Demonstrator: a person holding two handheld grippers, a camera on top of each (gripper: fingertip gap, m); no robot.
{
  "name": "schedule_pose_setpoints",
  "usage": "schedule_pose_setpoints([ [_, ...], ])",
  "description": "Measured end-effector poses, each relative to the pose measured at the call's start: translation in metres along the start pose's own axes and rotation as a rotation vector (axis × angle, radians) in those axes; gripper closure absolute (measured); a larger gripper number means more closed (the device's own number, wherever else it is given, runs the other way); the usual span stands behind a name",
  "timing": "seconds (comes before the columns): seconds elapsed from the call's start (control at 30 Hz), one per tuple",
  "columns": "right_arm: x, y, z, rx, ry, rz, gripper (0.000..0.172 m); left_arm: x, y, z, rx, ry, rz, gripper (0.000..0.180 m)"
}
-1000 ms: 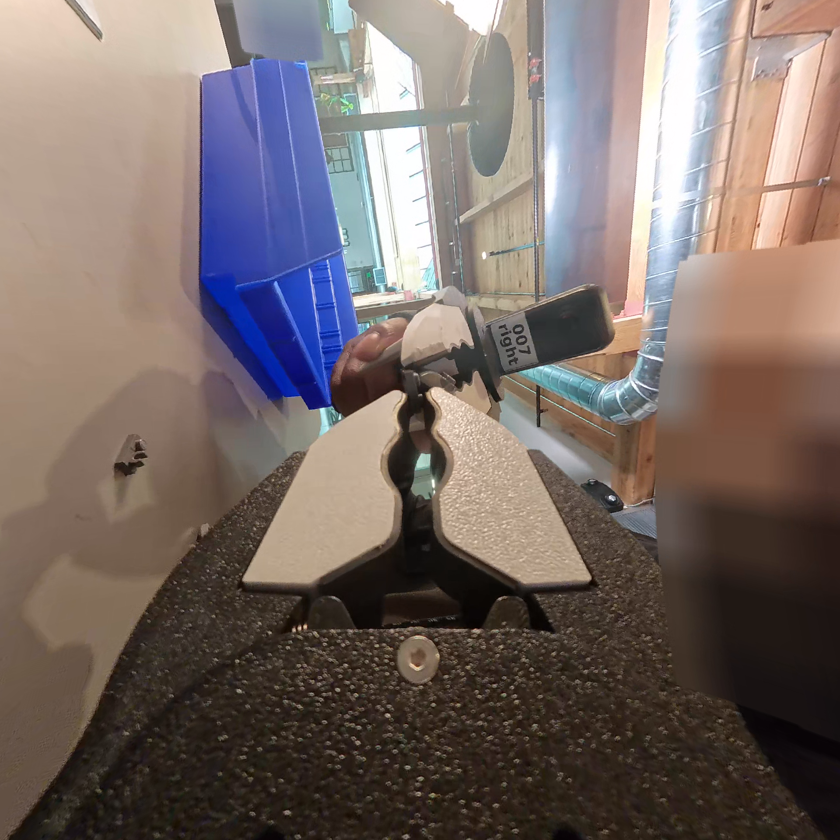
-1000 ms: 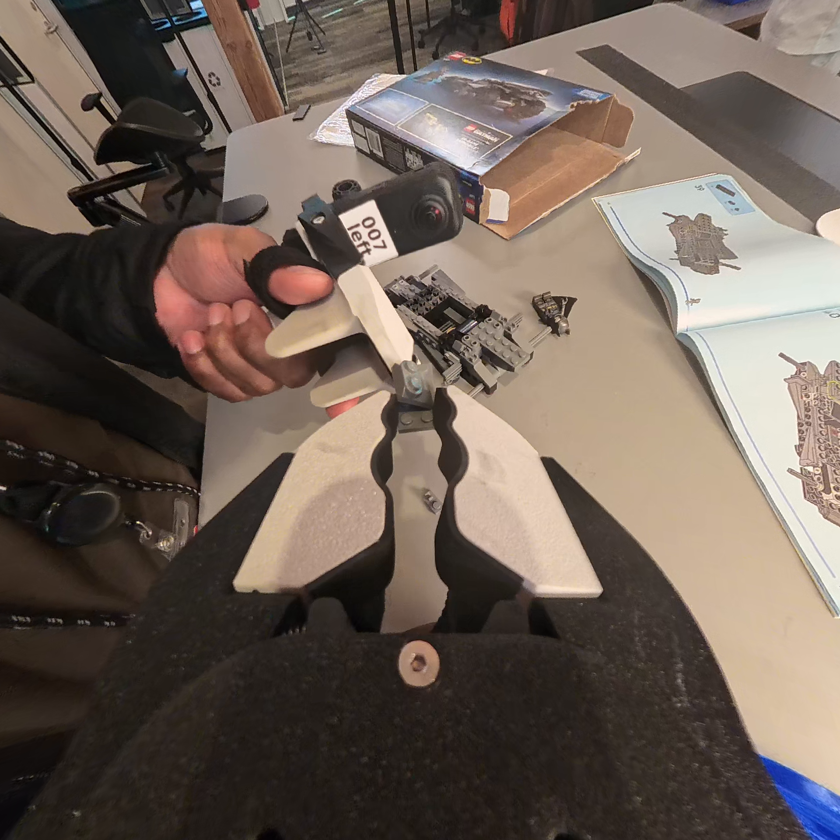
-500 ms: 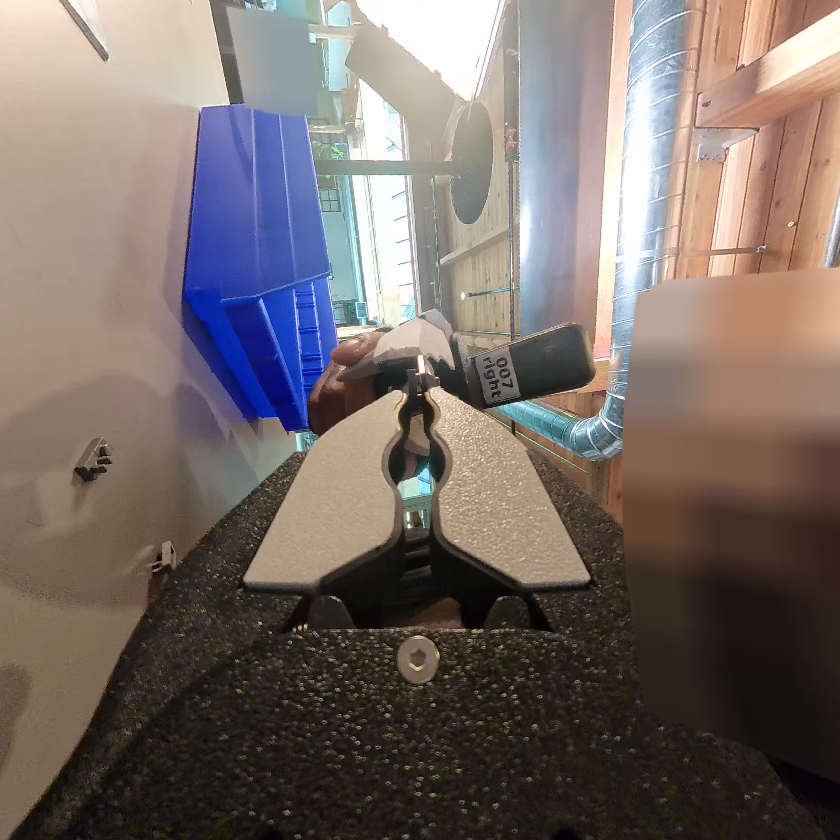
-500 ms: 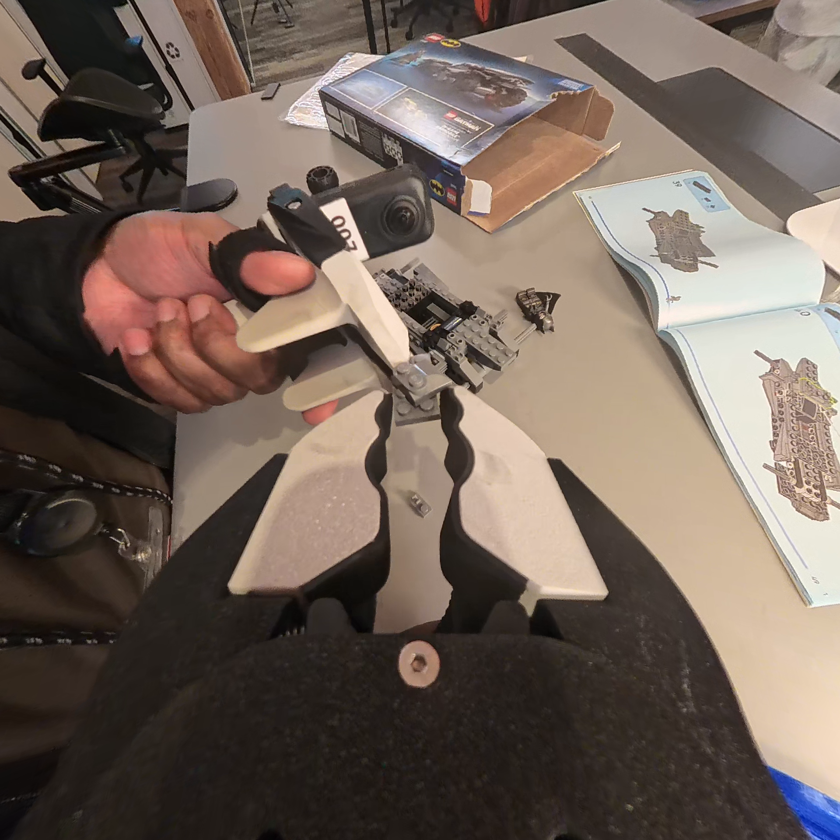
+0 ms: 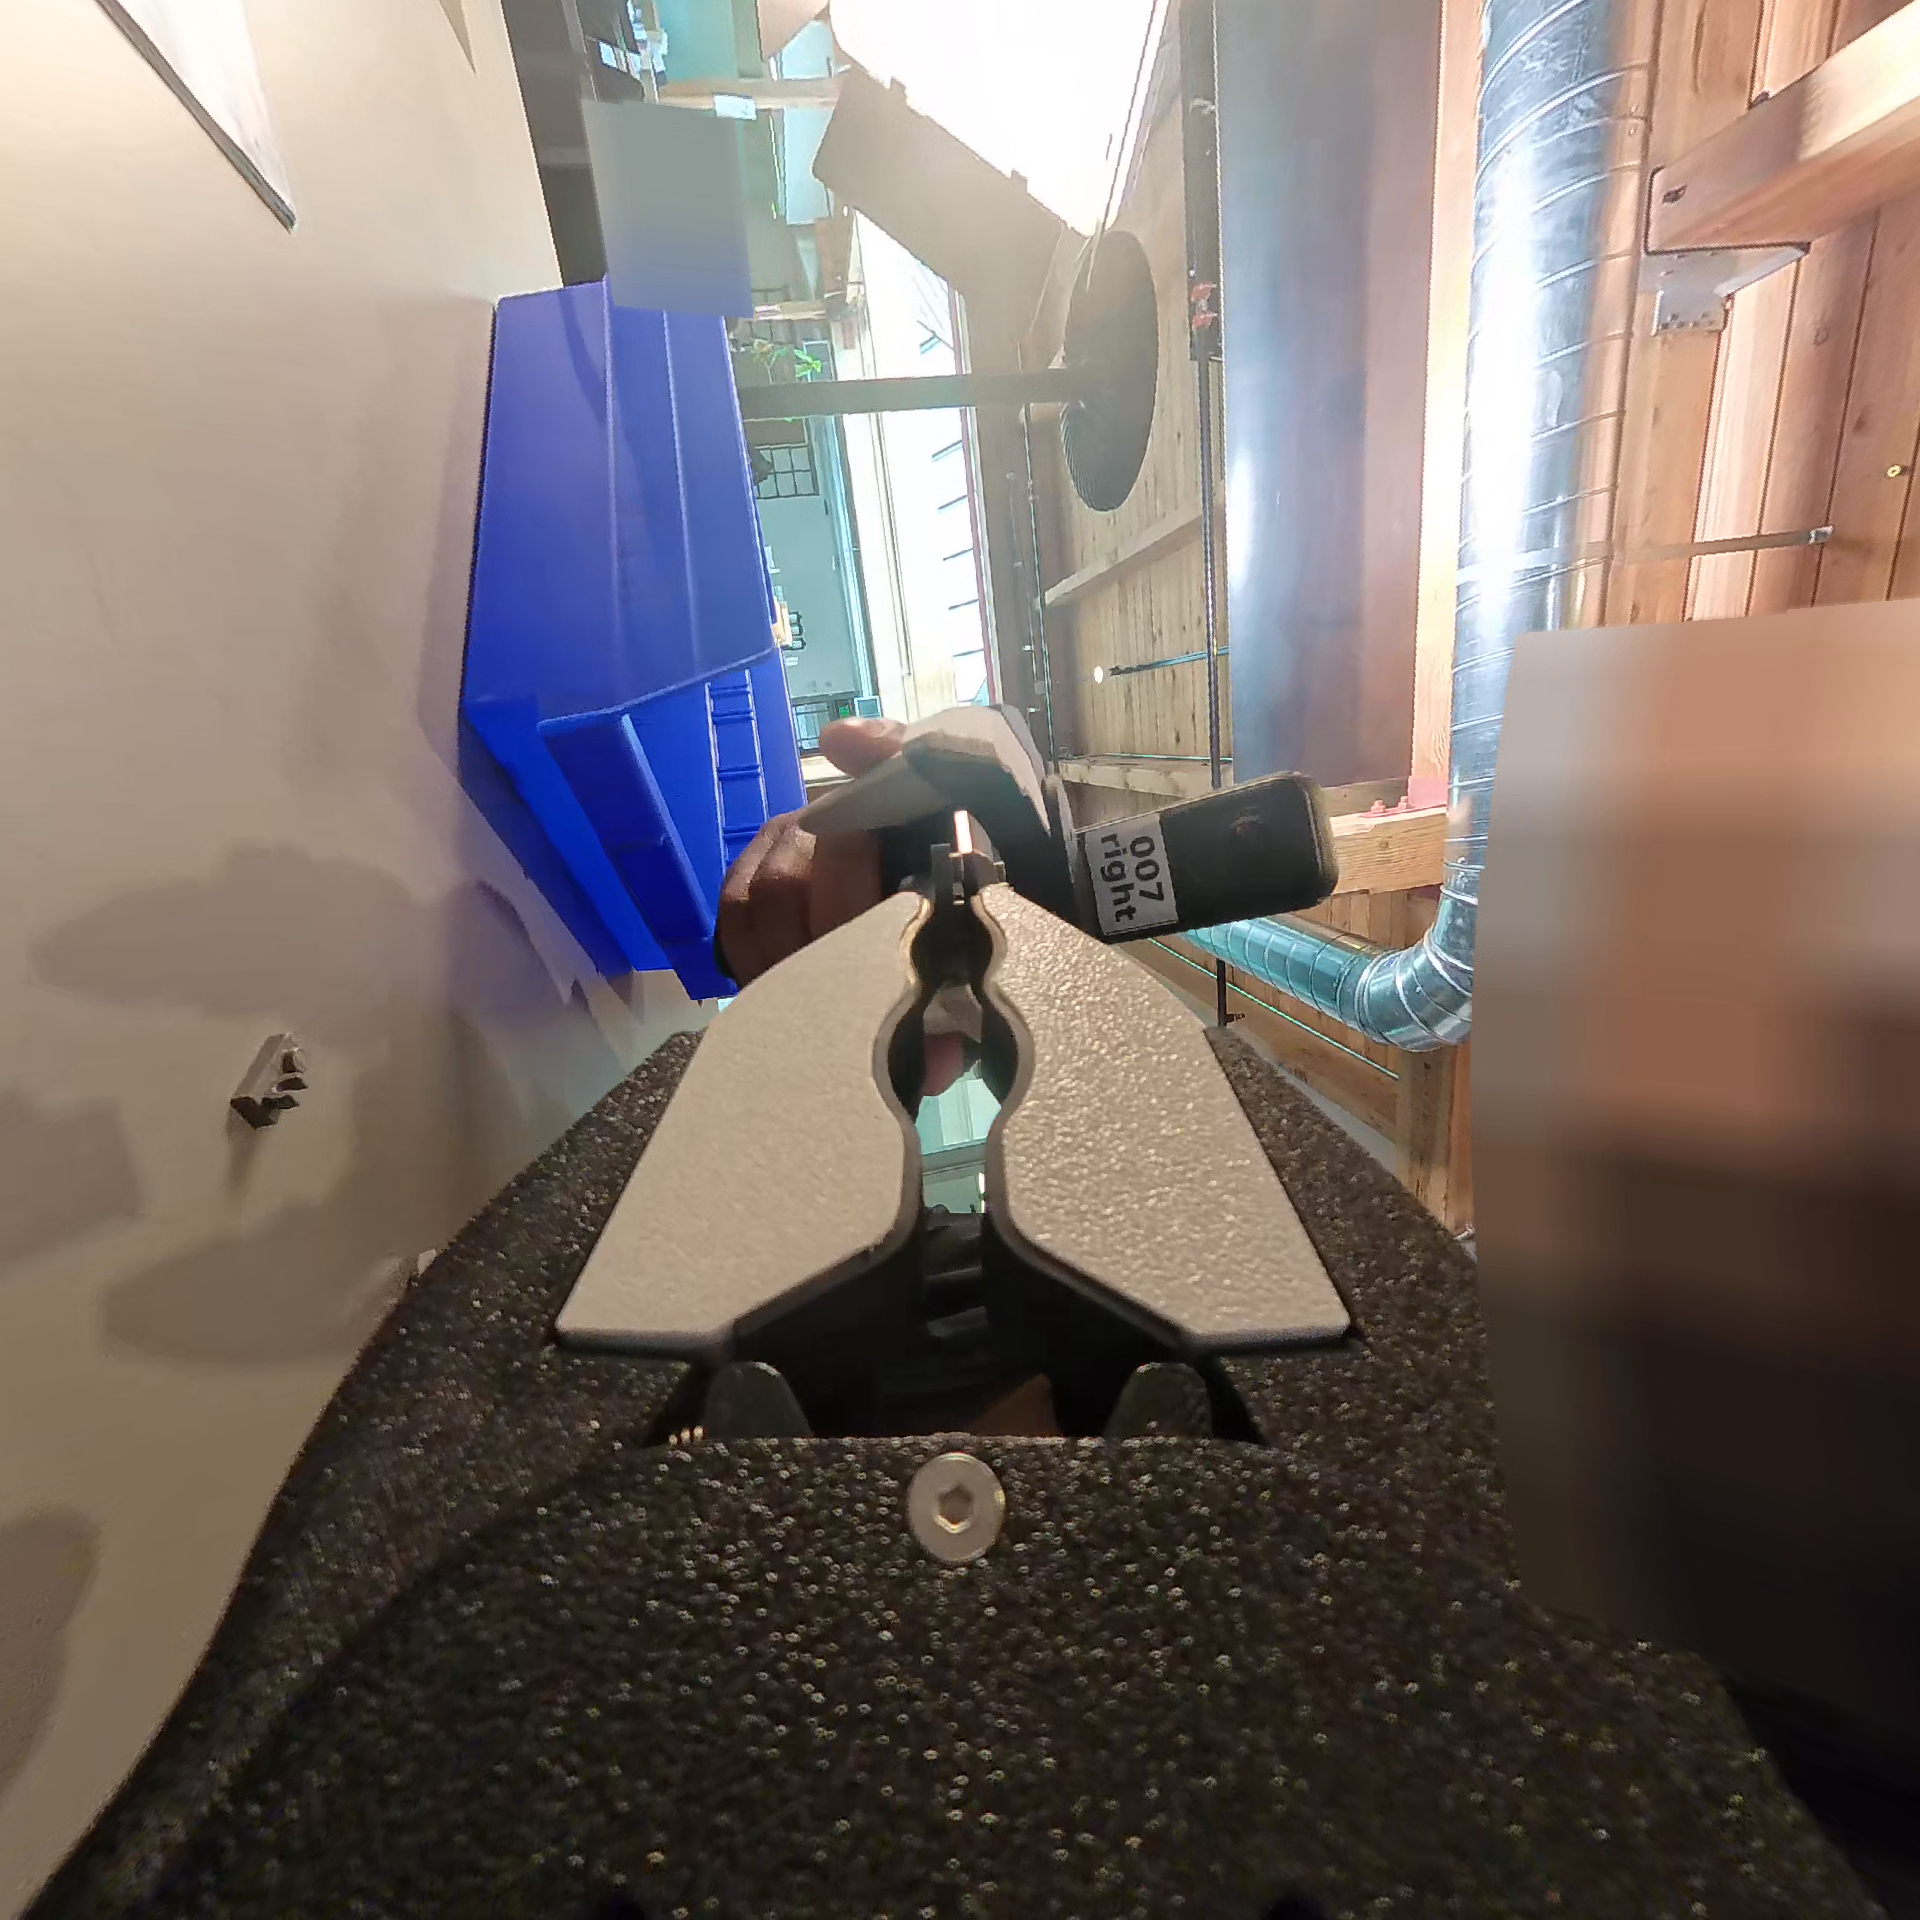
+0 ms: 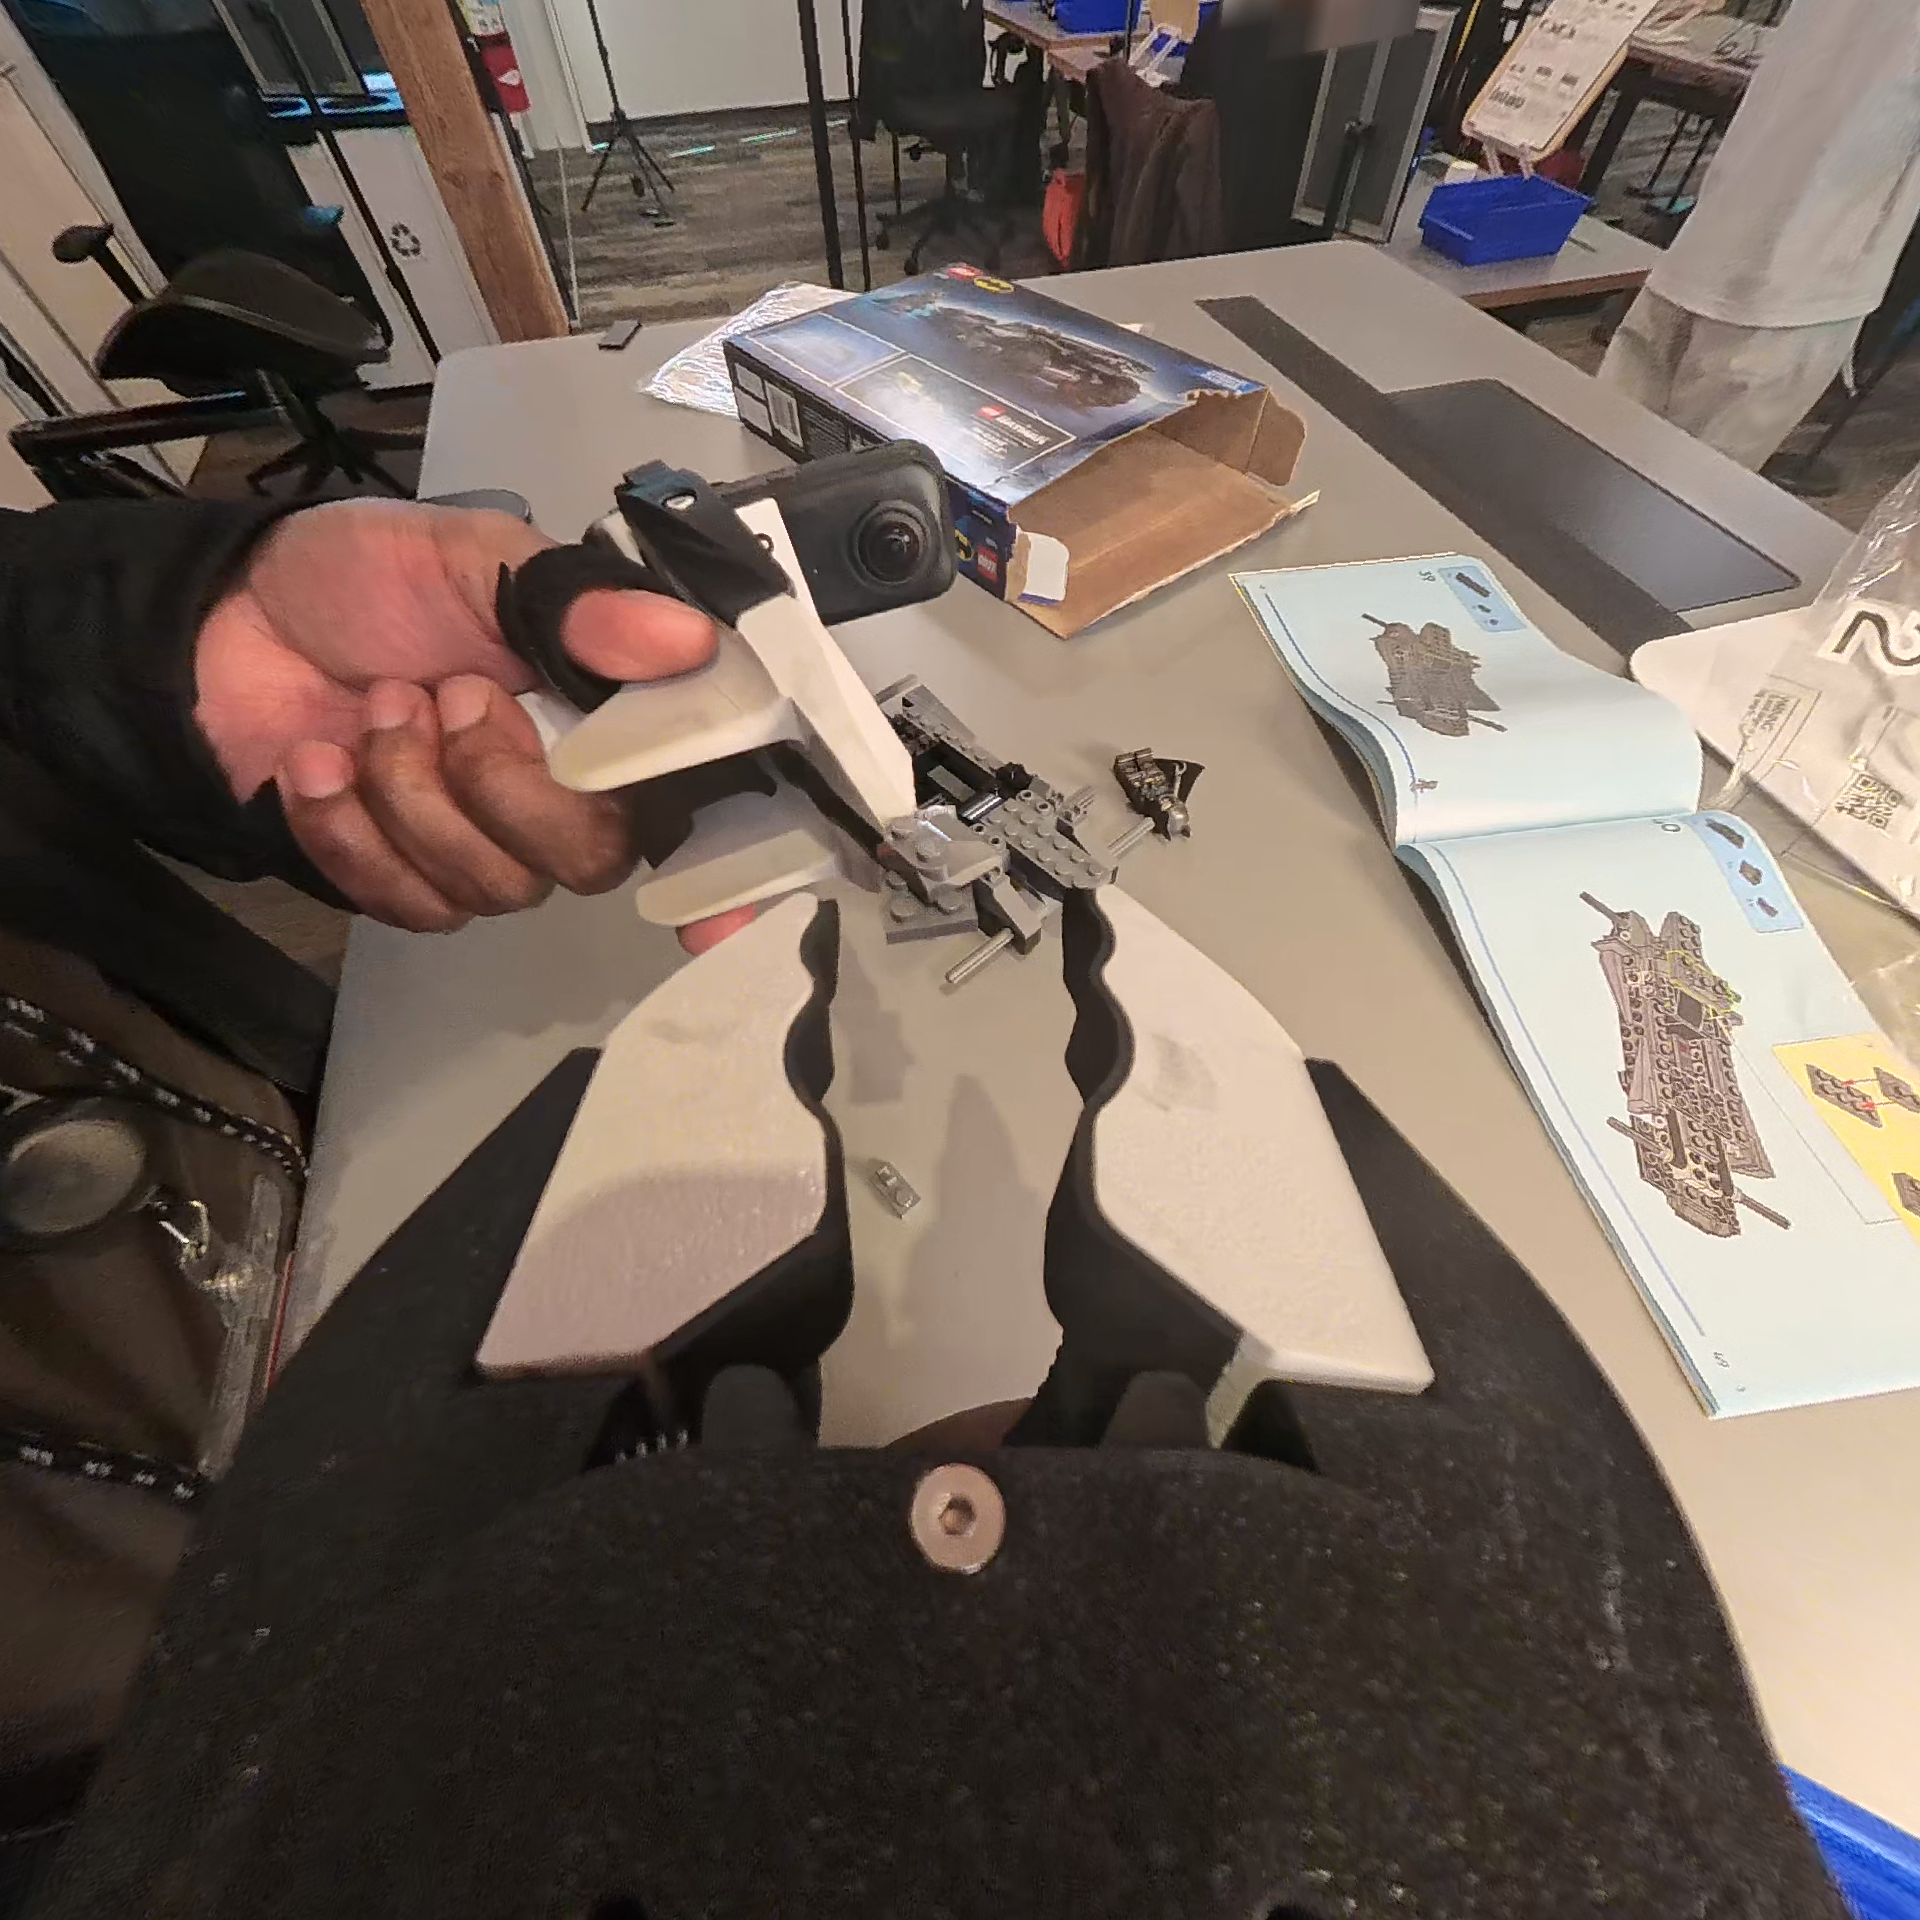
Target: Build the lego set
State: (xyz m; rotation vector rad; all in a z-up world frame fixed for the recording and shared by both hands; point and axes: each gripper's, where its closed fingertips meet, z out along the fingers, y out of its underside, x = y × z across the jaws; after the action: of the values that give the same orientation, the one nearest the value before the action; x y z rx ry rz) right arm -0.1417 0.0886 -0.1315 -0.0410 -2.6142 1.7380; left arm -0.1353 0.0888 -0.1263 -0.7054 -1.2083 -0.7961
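Left tool (image 6: 914,831): its white fingers are pinched on a small grey brick piece (image 6: 940,847), a few studded plates stacked together, gripped by one end so the rest sticks out free past the tips. In the left wrist view the same tool (image 5: 951,894) shows its fingers nearly together with the thin dark edge of the piece between them. The piece is held up off the tabletop (image 6: 1351,935), in the air just ahead of the right tool; holding it by the end probably leaves its faces open for access.

Right tool (image 6: 951,925): fingers stand wide apart, gripping nothing. The held piece sits just beyond the gap between its tips, not touched by either pad.

Behind the held piece, near the middle of the tabletop, lies a partly built grey brick model (image 6: 1023,821) with a thin axle (image 6: 982,956) poking out toward the near edge. A small dark figure (image 6: 1158,784) lies just right of it. One loose grey plate (image 6: 894,1184) lies nearer the front edge, seen between the right tool's fingers.

Open instruction booklet (image 6: 1558,852) lies toward the right edge, pages up, presumably for reference. Opened cardboard box (image 6: 997,416) sits toward the far edge. A blue bin (image 5: 623,623) shows in the left wrist view.
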Motion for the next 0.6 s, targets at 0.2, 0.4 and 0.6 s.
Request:
schedule_pose_setpoints([
  [0.2,0.0002,0.0039,0.0028,0.013,0.029,0.009,0.130,-0.0017,0.0006,0.0038,-0.004,-0.005,0.001,0.176],
  [0.4,0.0010,0.0035,0.0014,0.054,0.045,0.007,0.130,-0.0030,0.0018,0.0059,-0.007,-0.016,0.008,0.176],
  [0.6,0.0004,0.0005,0.0000,0.081,0.027,-0.008,0.131,-0.0025,0.0019,0.0064,-0.005,-0.023,0.020,0.176],
])
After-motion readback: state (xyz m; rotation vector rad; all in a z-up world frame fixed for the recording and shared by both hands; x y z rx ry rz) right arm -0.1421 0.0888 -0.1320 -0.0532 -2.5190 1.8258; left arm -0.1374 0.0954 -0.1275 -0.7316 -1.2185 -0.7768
